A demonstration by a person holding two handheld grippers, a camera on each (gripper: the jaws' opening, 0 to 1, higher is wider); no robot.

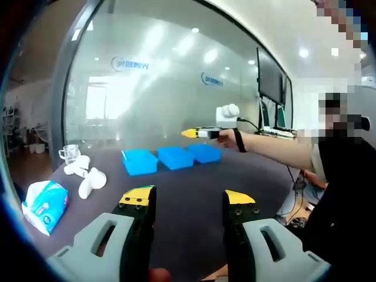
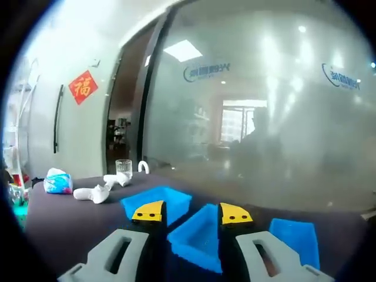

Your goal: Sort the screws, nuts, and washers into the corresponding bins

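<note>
I hold my right tool (image 1: 191,134) out over three blue bins (image 2: 207,235) lined up on the dark worktop (image 1: 188,182), apparently to start the sorting; its jaws stand apart with nothing between them. My left tool (image 1: 189,202) hangs back, jaws wide and empty. A tissue pack (image 1: 44,204), a clear glass (image 1: 69,154) and white crumpled pieces (image 1: 87,175) sit aside. No screws, nuts or washers can be made out, and the bins' insides are hidden.
</note>
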